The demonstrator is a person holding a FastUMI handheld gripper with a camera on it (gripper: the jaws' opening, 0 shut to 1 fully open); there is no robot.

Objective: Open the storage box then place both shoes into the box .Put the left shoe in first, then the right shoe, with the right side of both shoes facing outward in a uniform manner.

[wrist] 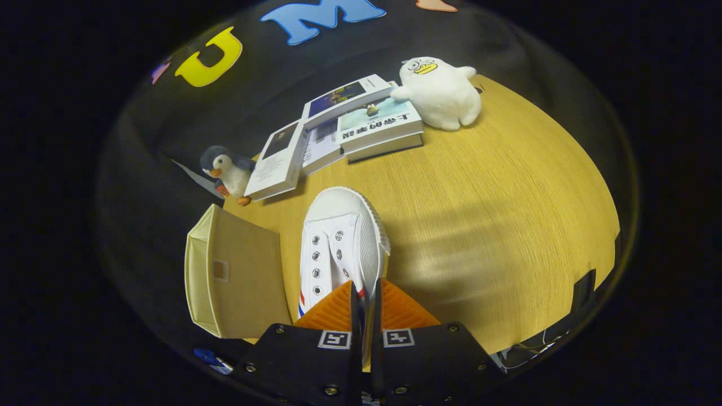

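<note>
The fingers [365, 301] are pinched narrow on the heel collar of a white canvas lace-up shoe with red and blue side stripes [338, 242], both pressing its rim. The shoe hangs out ahead of them, long axis running straight away, toe pointing toward the stacked books [361, 121] on the round wooden worktop [496, 225]. The cream fabric storage box [237, 276] sits just left of the shoe, so the carry looks like a short sideways swing.
</note>
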